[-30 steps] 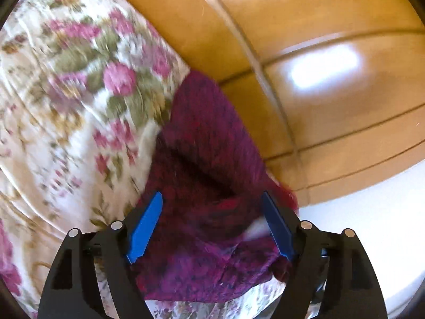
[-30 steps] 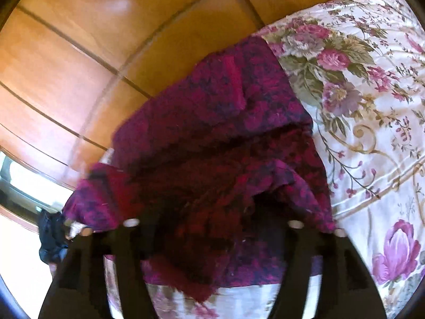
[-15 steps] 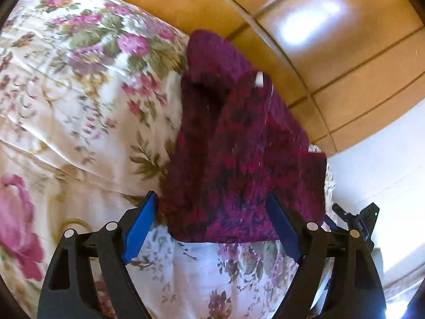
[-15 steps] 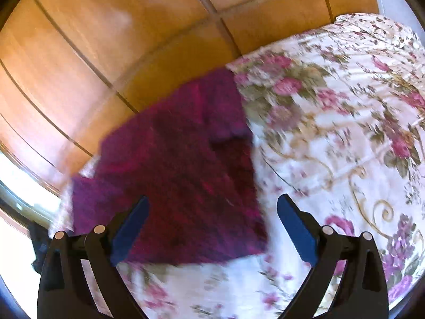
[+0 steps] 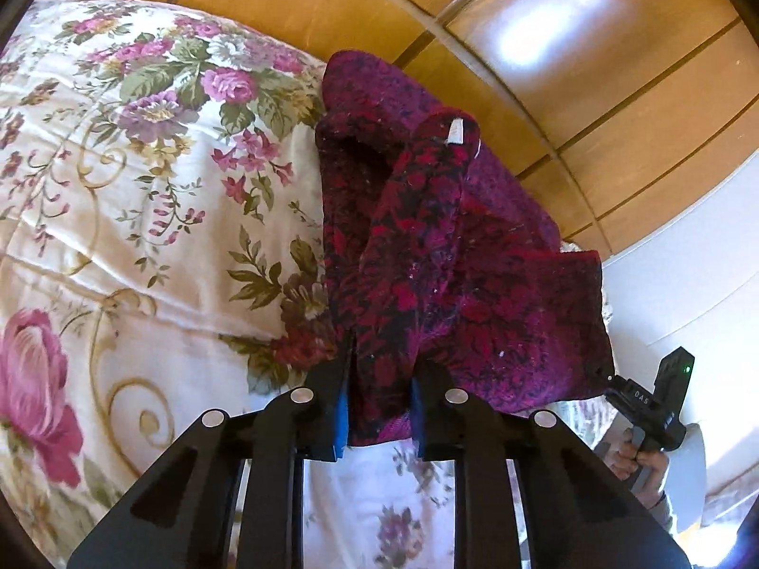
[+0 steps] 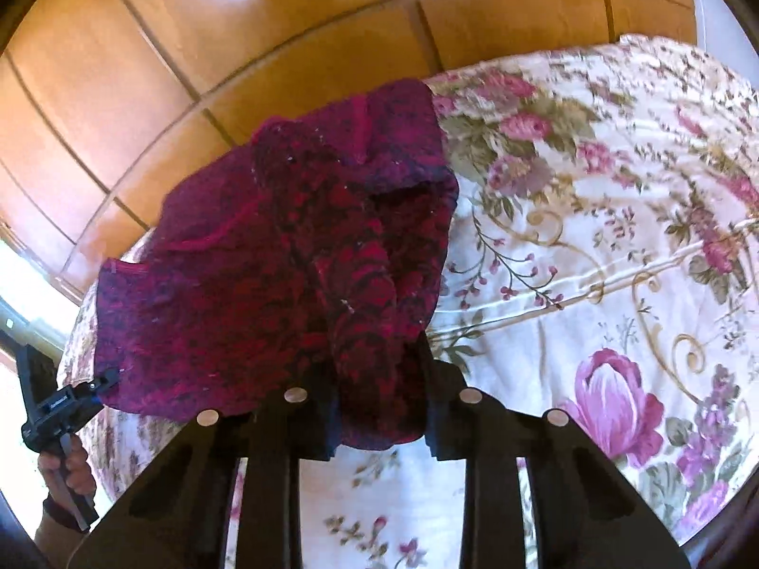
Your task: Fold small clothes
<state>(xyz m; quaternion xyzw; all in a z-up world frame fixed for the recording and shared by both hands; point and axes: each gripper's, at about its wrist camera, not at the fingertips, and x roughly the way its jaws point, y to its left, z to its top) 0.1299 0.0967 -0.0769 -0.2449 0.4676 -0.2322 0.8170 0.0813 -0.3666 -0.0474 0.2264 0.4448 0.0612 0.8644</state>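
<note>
Magenta patterned garment (image 5: 450,256) lies on floral bedspread (image 5: 142,218) near wooden floor. Left gripper (image 5: 379,408) and right gripper (image 6: 379,408) fingers just closed, each pinching its near hem.

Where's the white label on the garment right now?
In the left wrist view the white label sits at the top of the raised fold of the dark red garment, near the wooden wall panels, right of the floral bedspread.
</note>
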